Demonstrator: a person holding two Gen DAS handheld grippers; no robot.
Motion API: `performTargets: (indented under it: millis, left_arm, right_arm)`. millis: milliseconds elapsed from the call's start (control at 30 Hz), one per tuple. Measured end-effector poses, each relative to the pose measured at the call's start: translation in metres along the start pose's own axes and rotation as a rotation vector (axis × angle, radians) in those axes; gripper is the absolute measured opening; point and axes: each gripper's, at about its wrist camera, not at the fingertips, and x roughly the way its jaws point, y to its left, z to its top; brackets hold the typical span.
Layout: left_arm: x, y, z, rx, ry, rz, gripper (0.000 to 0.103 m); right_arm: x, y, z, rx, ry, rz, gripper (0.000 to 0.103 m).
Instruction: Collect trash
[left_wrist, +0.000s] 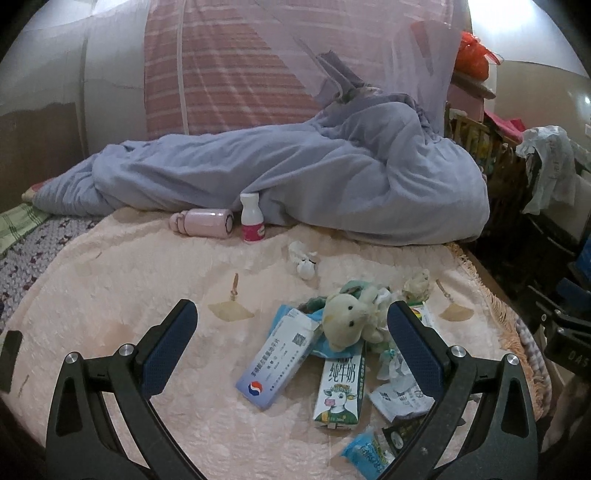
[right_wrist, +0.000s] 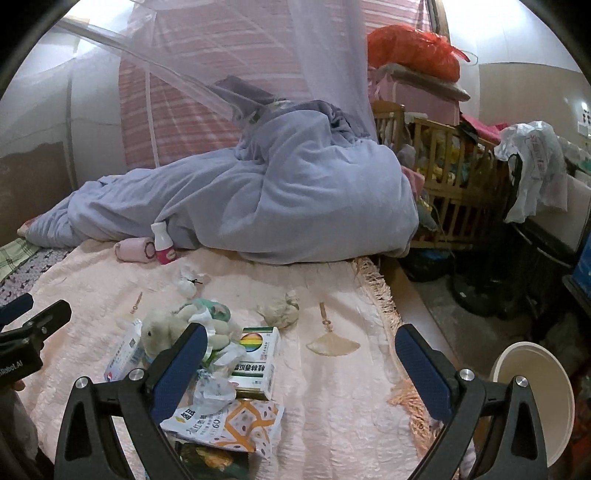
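Both the left gripper (left_wrist: 291, 328) and right gripper (right_wrist: 301, 354) hang spread wide above trash, including a milk carton (left_wrist: 338, 391) and what looks like a medicine box (right_wrist: 255, 363), near the bedspread's (left_wrist: 147, 288) fringed edge.

We look low and close over the peach quilted bedspread (left_wrist: 147, 277) from both wrist views, facing the heaped lavender duvet (left_wrist: 295, 177) at the far end. Our right view sits further right, taking in the bedside floor. Both share the pale plush rabbit toy (left_wrist: 349, 317) (right_wrist: 159, 334) amid litter.
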Motion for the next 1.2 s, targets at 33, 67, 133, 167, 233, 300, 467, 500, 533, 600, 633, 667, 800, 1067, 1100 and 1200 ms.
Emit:
performTargets:
  millis: [33,67,133,167,233,300,467,500,533,600,633,667,800,1067,1100,1200]
  left_arm:
    - [-0.0004,-0.0008,0.0006,0.001,-0.005,0.001,0.102]
    - [-0.0013,-0.0011,0.0005,0.002,-0.01,0.005,0.102]
    - [-0.0019,-0.0005,0.0014,0.003,-0.011,0.002,0.102]
    - [-0.0018,-0.0009,0.0018,0.004,-0.012,0.003,0.102]
    - [-0.0019,-0.0021,0.0022,0.008,-0.017,0.01,0.102]
    - [-0.002,-0.0036,0.0014,0.016,-0.025,0.02,0.102]
    - [-0.0035,-0.0059,0.0008,0.02,-0.036,0.023,0.102]
    - [-0.0039,-0.0065,0.0007,0.021,-0.038,0.026,0.102]
    - [-0.004,-0.0066,0.0007,0.022,-0.04,0.03,0.102]
    - [-0.0041,-0.0074,0.0008,0.023,-0.042,0.036,0.102]
    - [-0.004,-0.0074,0.0005,0.021,-0.043,0.035,0.102]
    - [-0.0039,-0.0072,0.0007,0.018,-0.041,0.033,0.102]
    - [-0.0044,-0.0073,0.001,0.011,-0.045,0.036,0.102]
    - [-0.0058,-0.0038,0.004,-0.003,-0.057,0.042,0.102]
    - [-0.0058,-0.0039,0.0044,-0.003,-0.057,0.043,0.102]
    - [-0.0066,-0.0034,0.0056,-0.002,-0.062,0.046,0.102]
  right_arm:
    - [-0.0001,0.0,0.0006,0.002,0.0,0.003,0.101]
    - [-0.0007,0.0002,0.001,0.004,-0.001,0.003,0.101]
    - [-0.0011,0.0,0.0013,0.001,-0.003,0.002,0.101]
    - [-0.002,0.0001,0.0019,0.001,-0.004,0.004,0.101]
    - [-0.0022,0.0004,0.0026,0.001,-0.004,0.004,0.101]
    - [-0.0046,0.0011,0.0038,-0.003,-0.011,0.004,0.101]
    - [-0.0071,0.0043,0.0048,-0.013,-0.017,0.003,0.101]
    - [-0.0071,0.0043,0.0049,-0.013,-0.017,0.002,0.101]
    - [-0.007,0.0042,0.005,-0.01,-0.017,0.002,0.101]
    - [-0.0067,0.0043,0.0052,-0.01,-0.015,0.006,0.101]
    - [-0.0068,0.0044,0.005,-0.009,-0.015,0.007,0.101]
    - [-0.0071,0.0043,0.0047,-0.009,-0.015,0.006,0.101]
    - [-0.0069,0.0041,0.0042,-0.008,-0.015,0.007,0.101]
    - [-0.0074,0.0056,0.0039,-0.005,-0.015,0.008,0.101]
    - [-0.0072,0.0059,0.0042,-0.007,-0.015,0.007,0.101]
    - [-0.008,0.0052,0.0042,-0.008,-0.018,0.007,0.101]
